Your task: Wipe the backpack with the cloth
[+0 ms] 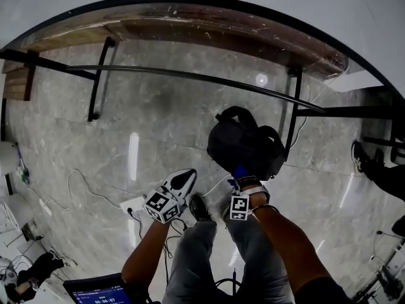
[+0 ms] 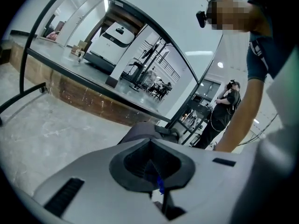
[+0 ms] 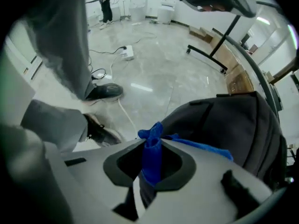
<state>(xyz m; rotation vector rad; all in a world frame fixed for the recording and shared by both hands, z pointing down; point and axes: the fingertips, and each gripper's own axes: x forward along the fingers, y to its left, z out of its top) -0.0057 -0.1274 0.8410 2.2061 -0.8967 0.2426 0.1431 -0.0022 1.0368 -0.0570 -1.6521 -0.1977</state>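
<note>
A black backpack [image 1: 243, 145] stands on the grey stone floor just ahead of the person's feet. My right gripper [image 1: 240, 175] points down at its near side and is shut on a blue cloth [image 1: 239, 170]. In the right gripper view the cloth [image 3: 152, 148] is bunched between the jaws of the gripper [image 3: 148, 177], with a flap lying toward the backpack [image 3: 233, 125] right beside it. My left gripper [image 1: 185, 178] hangs to the left of the bag, apart from it. In the left gripper view the gripper [image 2: 150, 169] has its jaws together, and the backpack [image 2: 145, 130] shows beyond them.
A black metal-framed table [image 1: 190, 75] stands beyond the bag, one leg [image 1: 292, 116] close behind it. A power strip [image 1: 131, 206] and cables lie on the floor at left. The person's shoe [image 1: 199, 208] is near the grippers. Another person's foot [image 1: 359, 157] is at right.
</note>
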